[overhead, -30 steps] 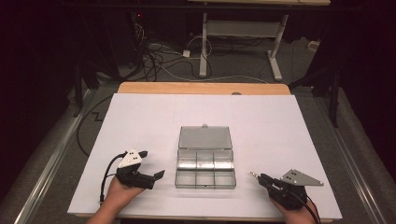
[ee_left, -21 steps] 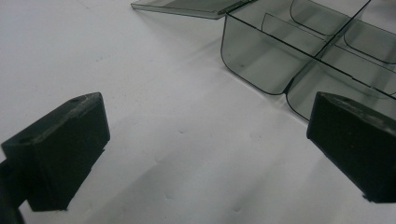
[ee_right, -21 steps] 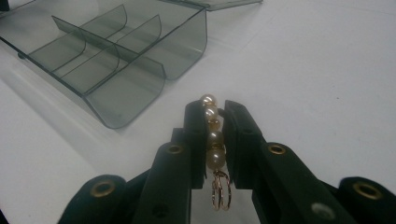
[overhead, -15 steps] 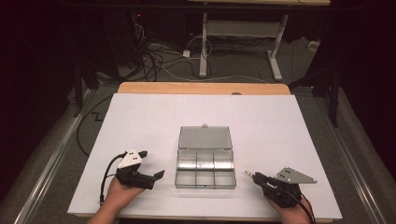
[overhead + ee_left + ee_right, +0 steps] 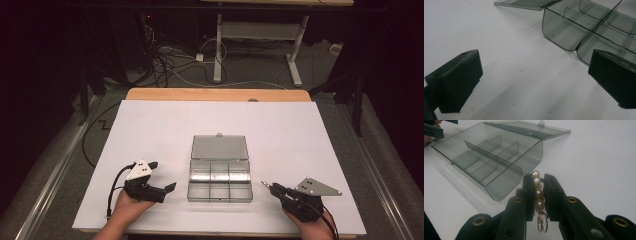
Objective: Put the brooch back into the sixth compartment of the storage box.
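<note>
Pearls clamped lengthwise in right gripper.
Open box lies just left of it; left gripper gapes empty.

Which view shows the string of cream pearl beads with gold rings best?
The right gripper view: the string of cream pearl beads with gold rings sits close-up, clamped between the right gripper jaws, rings hanging below. The high view gives a tiny glint at that gripper's tip. The left gripper view adds nothing on it.
</note>
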`<action>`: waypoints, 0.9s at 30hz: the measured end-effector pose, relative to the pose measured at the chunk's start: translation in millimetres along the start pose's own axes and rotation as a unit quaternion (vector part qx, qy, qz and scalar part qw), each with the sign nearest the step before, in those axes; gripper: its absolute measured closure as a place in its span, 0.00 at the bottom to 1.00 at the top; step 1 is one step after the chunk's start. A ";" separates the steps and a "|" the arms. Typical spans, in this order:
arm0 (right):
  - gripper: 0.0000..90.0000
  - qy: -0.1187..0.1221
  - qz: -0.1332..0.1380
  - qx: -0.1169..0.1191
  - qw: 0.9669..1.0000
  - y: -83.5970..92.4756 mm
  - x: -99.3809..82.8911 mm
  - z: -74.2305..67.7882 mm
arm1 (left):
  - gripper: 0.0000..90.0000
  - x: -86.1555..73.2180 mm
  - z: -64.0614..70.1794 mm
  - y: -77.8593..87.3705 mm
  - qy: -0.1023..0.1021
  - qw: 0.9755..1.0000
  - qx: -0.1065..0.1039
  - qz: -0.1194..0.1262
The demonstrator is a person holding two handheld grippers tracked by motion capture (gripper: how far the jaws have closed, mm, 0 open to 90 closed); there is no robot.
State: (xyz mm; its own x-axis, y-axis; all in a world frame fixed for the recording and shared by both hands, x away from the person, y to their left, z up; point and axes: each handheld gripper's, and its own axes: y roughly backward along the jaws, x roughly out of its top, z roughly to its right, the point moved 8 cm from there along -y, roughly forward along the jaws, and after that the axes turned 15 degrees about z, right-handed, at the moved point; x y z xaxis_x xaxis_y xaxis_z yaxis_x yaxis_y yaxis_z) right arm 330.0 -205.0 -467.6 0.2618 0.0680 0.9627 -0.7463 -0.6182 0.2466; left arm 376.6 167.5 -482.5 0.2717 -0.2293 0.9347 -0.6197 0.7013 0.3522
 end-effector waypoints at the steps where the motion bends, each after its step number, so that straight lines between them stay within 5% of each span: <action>1: 0.91 0.000 0.001 0.000 1.000 0.3 1.6 -0.8 | 0.00 0.0 0.1 0.0 0.000 1.000 0.000 0.000; 27: 0.91 0.012 0.024 0.040 0.999 -19.9 30.1 -27.2 | 0.00 -0.1 0.3 -0.1 0.000 1.000 -0.001 0.000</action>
State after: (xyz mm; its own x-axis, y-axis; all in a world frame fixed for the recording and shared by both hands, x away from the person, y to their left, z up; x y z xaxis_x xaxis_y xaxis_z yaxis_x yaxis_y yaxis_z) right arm 336.1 -169.3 -440.5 0.2122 0.0552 0.9757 -0.7066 -0.6811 0.1922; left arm 376.5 167.2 -482.6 0.2718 -0.2299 0.9345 -0.6186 0.7022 0.3526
